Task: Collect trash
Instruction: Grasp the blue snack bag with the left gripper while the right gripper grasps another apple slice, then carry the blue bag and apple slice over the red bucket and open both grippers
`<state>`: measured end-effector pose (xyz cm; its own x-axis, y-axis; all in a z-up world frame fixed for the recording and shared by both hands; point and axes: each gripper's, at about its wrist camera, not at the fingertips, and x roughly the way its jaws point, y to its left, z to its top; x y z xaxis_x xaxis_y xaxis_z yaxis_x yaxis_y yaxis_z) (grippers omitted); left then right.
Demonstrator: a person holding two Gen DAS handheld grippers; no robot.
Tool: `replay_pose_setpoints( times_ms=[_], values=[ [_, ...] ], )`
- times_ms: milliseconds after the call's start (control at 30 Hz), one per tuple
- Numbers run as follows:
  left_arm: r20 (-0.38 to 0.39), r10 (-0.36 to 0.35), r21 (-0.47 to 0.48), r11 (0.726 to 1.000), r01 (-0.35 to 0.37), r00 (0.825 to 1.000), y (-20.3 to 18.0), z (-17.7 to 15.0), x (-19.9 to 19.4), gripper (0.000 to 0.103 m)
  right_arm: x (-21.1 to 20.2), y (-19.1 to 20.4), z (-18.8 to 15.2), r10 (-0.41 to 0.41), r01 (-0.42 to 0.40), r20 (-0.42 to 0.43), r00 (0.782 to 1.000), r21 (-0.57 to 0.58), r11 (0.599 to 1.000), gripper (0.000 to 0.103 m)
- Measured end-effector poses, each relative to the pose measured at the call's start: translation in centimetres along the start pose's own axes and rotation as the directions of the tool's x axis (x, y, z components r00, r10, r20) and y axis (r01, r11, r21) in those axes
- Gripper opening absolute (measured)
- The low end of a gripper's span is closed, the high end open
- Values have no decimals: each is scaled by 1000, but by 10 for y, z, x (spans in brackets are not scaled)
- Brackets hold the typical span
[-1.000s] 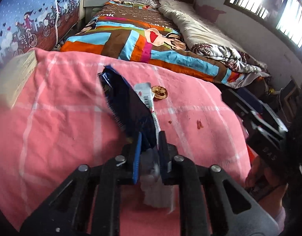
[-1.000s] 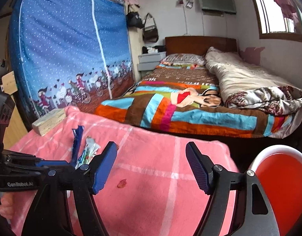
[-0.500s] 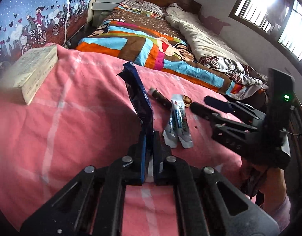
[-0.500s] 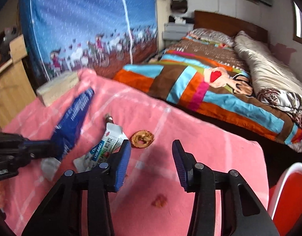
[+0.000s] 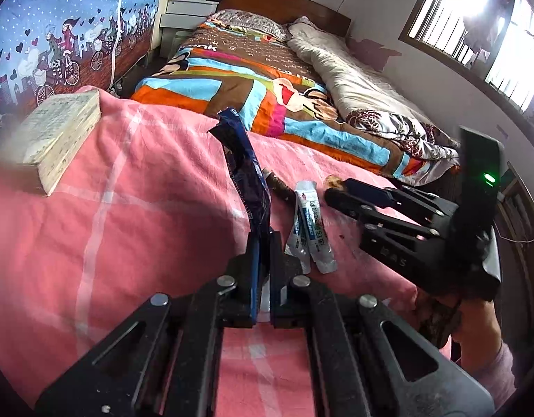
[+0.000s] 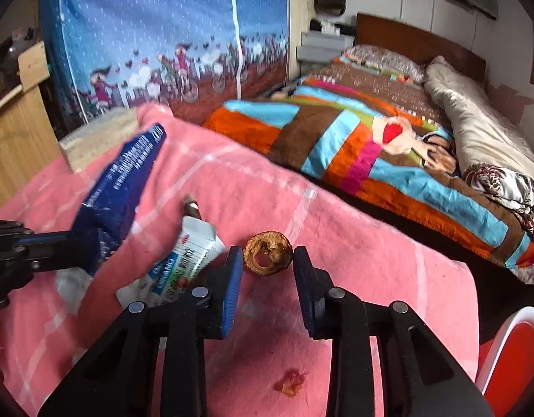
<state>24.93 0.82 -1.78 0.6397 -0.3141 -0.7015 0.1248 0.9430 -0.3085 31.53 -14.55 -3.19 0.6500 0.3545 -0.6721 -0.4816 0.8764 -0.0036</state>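
At the bottom of the right wrist view, the right gripper [image 6: 265,271] hangs with its fingers spread, the brown apple core [image 6: 267,252] lying just beyond and between the tips on the pink cloth [image 6: 371,250]. A red scrap [image 6: 290,383] sits lower centre, a red bin [image 6: 510,358] at lower right. To the left, a white packet [image 6: 183,264] lies beside the left finger. In the left wrist view the left gripper [image 5: 263,246], bottom centre, is clenched on a blue wrapper [image 5: 248,170] standing upright. A book [image 5: 58,135] rests at upper left, a bed [image 5: 267,80] beyond. The risk: closing off-centre could roll the round core away or snag the packet, and the soft cloth may bunch between the fingers.
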Motion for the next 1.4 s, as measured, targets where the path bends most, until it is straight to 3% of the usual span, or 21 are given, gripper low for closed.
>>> replay_pose_setpoints(
  times_ms=[100,167,300,467,667,800,867,1067,1167,1400],
  values=[
    [53,0,20,1000,-1,999,-7,-2,-8,36,-31,5,-8,-14,15,130,991,-5,1000,28],
    [108,13,62,998,-20,994,-17,-4,-17,36,-55,7,-15,-18,20,230,973,-5,1000,28],
    [217,33,161,985,-69,976,-42,-7,-30,36,-97,1,-30,-25,14,397,917,31,999,28],
    [334,-24,222,974,-54,942,-68,-6,-45,36,-140,-11,-41,-91,59,543,835,75,995,28],
    [474,-66,338,934,-113,878,-110,-7,-63,36,-174,-20,-52,-205,182,650,732,104,978,28],
    [520,-132,409,906,-110,844,-137,-8,-69,36,-192,-35,-60,-270,211,675,686,170,962,28],
    [526,-161,439,892,-104,835,-150,-8,-70,36,-200,-47,-65,-306,225,676,670,208,952,28],
    [495,-274,538,842,-43,825,-194,-8,-60,36,-224,-79,-81,-395,240,654,645,317,917,28],
    [451,-325,586,811,-1,831,-219,-12,-51,36,-236,-100,-89,-461,253,616,639,399,882,28],
    [319,-398,639,761,115,860,-268,-18,-19,37,-242,-149,-102,-576,278,445,686,571,772,28]
  ],
)
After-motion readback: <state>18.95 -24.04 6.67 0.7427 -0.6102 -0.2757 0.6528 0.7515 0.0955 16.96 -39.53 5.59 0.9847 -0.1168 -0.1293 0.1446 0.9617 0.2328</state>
